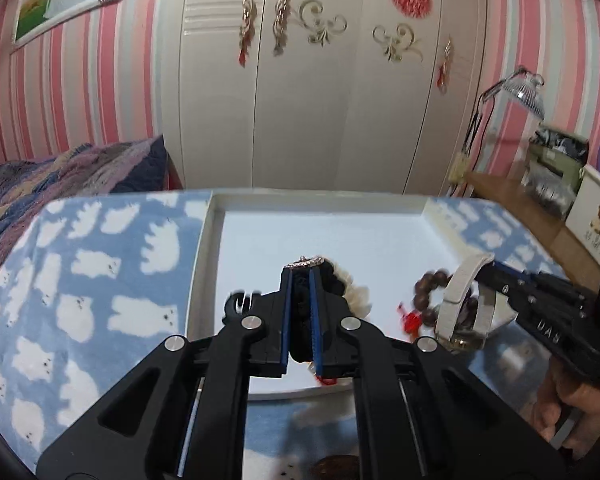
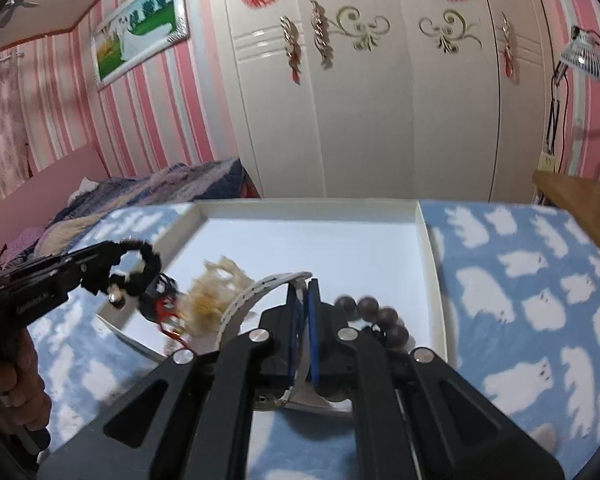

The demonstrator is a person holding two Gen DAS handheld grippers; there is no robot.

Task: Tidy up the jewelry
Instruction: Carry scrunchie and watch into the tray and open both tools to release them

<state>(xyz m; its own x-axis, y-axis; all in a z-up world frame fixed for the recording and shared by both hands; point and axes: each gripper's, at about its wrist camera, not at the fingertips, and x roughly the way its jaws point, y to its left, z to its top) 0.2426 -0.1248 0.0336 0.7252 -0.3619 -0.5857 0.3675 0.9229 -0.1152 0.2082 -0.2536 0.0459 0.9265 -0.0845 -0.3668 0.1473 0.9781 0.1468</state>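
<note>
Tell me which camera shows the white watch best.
The left wrist view. There the white watch is seen from the side, strap looped, clamped by the right hand-held gripper at the tray's right edge. In the right wrist view the watch is partly hidden between that gripper's own fingers.

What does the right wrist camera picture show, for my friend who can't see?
The right gripper pinches a white watch strap over a white tray on a blue cloud blanket. Brown beads lie beside it, and the left gripper lifts a black scrunchie.
</note>
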